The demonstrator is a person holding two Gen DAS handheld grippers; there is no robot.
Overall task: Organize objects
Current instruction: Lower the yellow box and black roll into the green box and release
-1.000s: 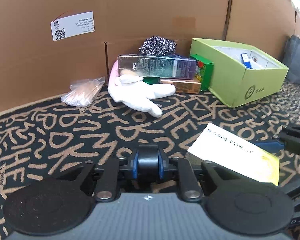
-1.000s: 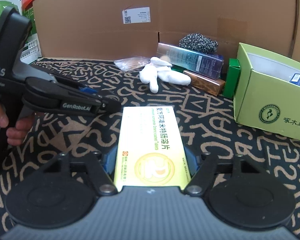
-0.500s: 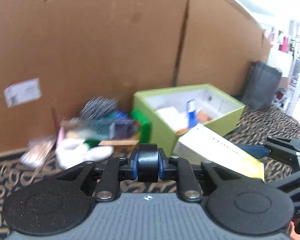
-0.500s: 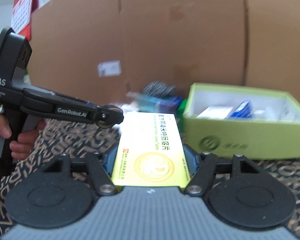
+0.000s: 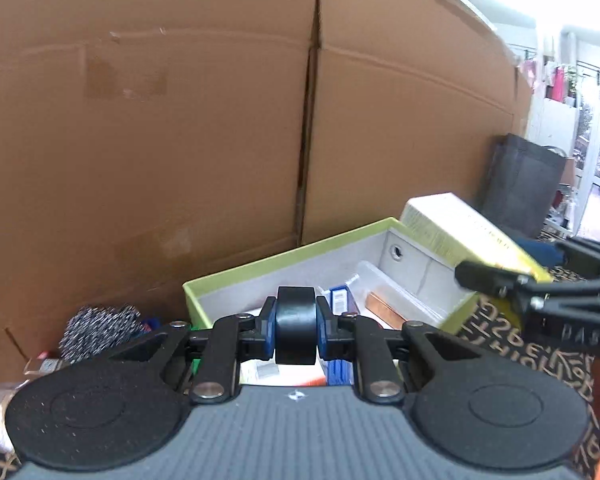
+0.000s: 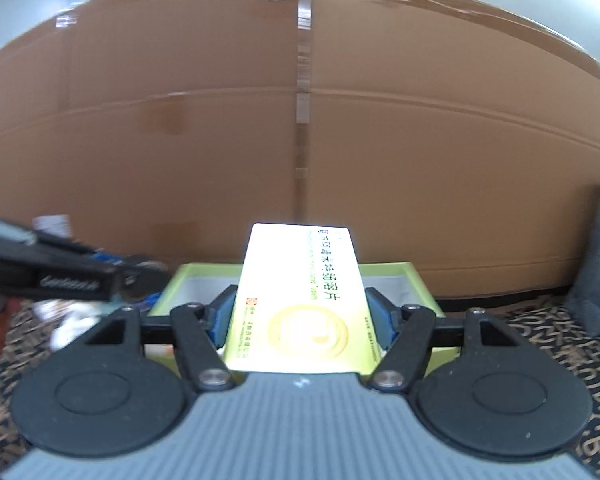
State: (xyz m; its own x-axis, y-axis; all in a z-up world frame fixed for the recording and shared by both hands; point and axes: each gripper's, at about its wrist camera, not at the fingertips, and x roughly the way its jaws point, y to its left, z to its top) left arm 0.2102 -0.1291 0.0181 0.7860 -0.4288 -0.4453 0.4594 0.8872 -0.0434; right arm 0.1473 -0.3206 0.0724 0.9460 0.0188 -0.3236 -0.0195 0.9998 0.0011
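Observation:
My right gripper (image 6: 300, 320) is shut on a yellow and white medicine box (image 6: 300, 264), held tilted up over the near rim of the open green box (image 6: 388, 270). From the left wrist view the same medicine box (image 5: 452, 220) hangs at the green box's (image 5: 284, 256) right end, with the right gripper (image 5: 500, 280) behind it. My left gripper (image 5: 296, 336) is shut on a small black roll (image 5: 296, 312) just in front of the green box. In the right wrist view the left gripper (image 6: 140, 276) reaches in from the left. Several small packages lie inside the green box.
A tall cardboard wall (image 5: 180, 140) stands close behind the green box. A steel wool scourer (image 5: 100, 328) and small boxes lie to its left. A dark bag (image 5: 524, 184) stands at the right. A white glove (image 6: 76, 320) lies on the patterned cloth (image 6: 560, 340).
Both grippers have risen and moved toward the green box. The medicine box was low over the cloth and now hangs at the green box's rim. Neither grip has changed.

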